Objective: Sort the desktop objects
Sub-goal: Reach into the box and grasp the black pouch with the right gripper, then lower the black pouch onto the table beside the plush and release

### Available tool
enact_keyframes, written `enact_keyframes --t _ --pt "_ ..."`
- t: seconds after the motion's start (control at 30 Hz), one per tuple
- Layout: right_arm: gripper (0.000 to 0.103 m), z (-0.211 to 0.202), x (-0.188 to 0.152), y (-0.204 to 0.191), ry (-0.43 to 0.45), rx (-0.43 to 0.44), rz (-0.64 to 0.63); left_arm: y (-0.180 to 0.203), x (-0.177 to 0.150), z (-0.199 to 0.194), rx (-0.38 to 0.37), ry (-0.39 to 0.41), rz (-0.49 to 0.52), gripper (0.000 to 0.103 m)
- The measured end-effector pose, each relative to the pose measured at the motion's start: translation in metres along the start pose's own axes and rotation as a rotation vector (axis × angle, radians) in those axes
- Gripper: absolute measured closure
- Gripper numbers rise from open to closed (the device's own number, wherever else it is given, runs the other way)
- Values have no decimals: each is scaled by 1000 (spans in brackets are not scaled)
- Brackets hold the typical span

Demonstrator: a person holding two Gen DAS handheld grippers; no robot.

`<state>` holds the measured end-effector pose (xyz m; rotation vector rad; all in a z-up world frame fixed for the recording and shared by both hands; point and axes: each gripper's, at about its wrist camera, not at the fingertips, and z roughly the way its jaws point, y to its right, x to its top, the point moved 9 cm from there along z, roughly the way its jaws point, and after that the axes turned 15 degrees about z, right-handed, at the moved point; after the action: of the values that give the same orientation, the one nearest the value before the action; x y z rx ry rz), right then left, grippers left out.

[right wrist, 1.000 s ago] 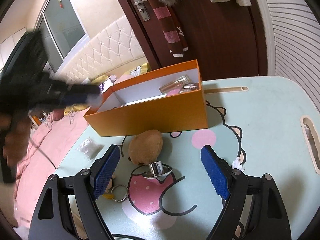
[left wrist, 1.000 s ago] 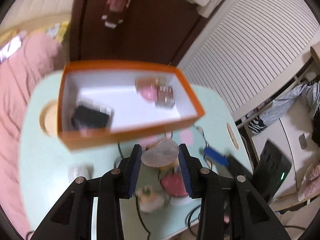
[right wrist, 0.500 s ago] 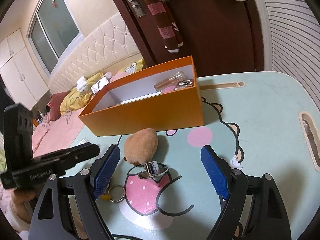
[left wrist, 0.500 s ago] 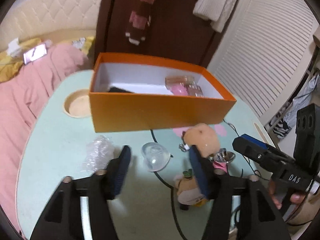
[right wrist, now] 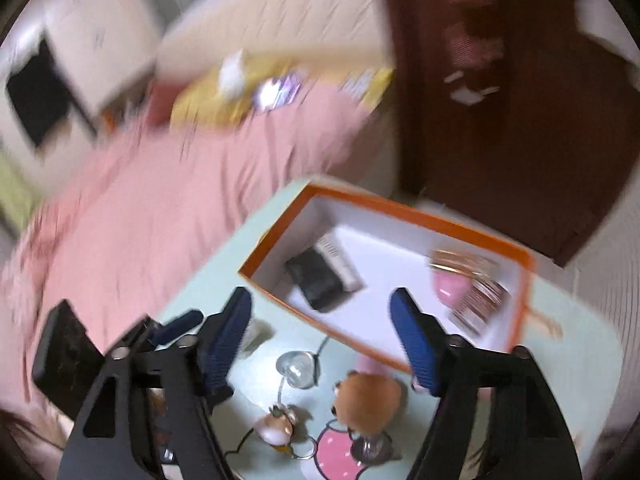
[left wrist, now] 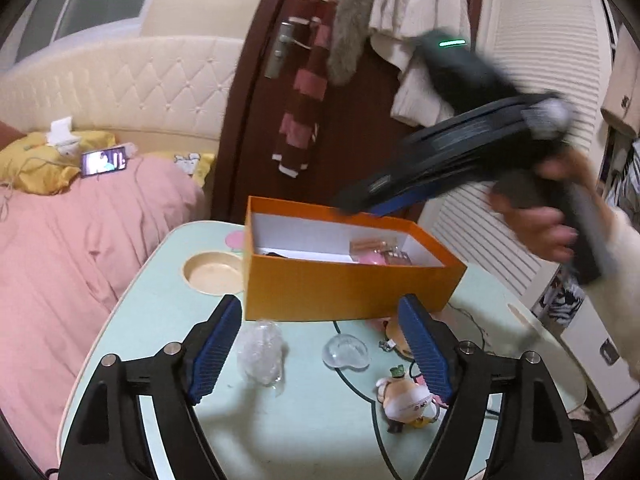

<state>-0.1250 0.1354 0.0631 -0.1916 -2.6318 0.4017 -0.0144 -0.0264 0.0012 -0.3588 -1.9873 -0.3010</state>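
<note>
My left gripper (left wrist: 320, 346) hangs low over the mint-green table (left wrist: 280, 440), its jaws opening and holding nothing. A clear plastic dome (left wrist: 346, 352) lies on the table between its fingers, with crumpled clear wrap (left wrist: 260, 354) to the left. The orange box (left wrist: 344, 284) stands just behind. My right gripper (right wrist: 322, 340), blurred, points down over the box's (right wrist: 460, 232) near corner, its jaws closing on nothing. Below it lie the dome (right wrist: 296, 368), a brown plush (right wrist: 368, 398) and a small figure keychain (right wrist: 278, 426). A hand holds the right gripper (left wrist: 352, 202) above the box's far rim.
The box holds a black item (right wrist: 318, 284) and pink and gold cosmetics (right wrist: 452, 288). A round cup recess (left wrist: 214, 272) sits in the table left of the box. A pink bed (left wrist: 80, 240) borders the table's left side, with a dark door (left wrist: 360, 120) behind.
My left gripper opened, left the clear dome on the table and drew back. My right gripper rose from the table and tipped down over the box, its jaws narrowing.
</note>
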Motion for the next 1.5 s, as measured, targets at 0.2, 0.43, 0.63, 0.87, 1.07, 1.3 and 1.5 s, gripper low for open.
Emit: enact_keyframes --t 0.2,0.43,0.63,0.87,1.07,1.3,1.5 --pt "47 98 8 -22 -328 -116 -192 -15 -5 3 -32 -5 -91 21" --pt "48 139 -2 -12 -454 -184 -267 -16 -6 5 -73 -6 -138 21" --pt "47 141 -2 8 -468 -249 -312 -14 -7 6 -83 -12 -147 21" --pt "62 122 0 3 -414 -216 -264 -17 -8 6 -64 -10 -149 21" --pt "62 91 8 13 -295 -175 -156 -17 -10 7 -54 -19 -143 21" --pt "62 3 -7 25 -96 -68 -28 -29 -13 11 -59 -42 -208 21" --pt "62 -26 -76 73 -23 -132 107 -34 15 13 -44 -34 -211 21"
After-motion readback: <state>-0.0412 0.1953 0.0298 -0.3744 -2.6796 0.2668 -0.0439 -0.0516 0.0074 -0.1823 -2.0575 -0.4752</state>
